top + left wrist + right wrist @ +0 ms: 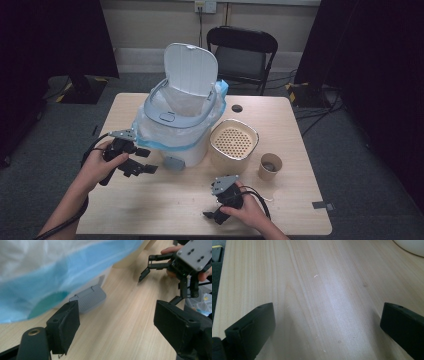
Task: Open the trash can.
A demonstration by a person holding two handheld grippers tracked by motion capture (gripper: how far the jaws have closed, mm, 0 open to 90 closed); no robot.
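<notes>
Dark curtains and grey carpet frame one pale wooden table [165, 200], and we place everything else relative to the single white pedal bin [182, 117] standing at its middle. Behind the bin sits one black folding chair [242, 52]. One thin bag [150, 132], white and blue, lines the bin and spills over its rim beneath the raised lid; we judge it soft, light, slippery and easy to tear, so we would pinch a loose fold at the rim rather than drag it. To the right of the bin stands one cream perforated container [234, 144], and beyond that one small paper cup [270, 166]. At the bin's base, on the front, projects one grey foot pedal [88, 298], stiff plastic that should take a firm press. Our left gripper [142, 160] hangs just left of the pedal, jaws spread wide and holding nothing. Our right gripper [212, 215] rests in front of the bin, well apart, likewise released over bare wood.
</notes>
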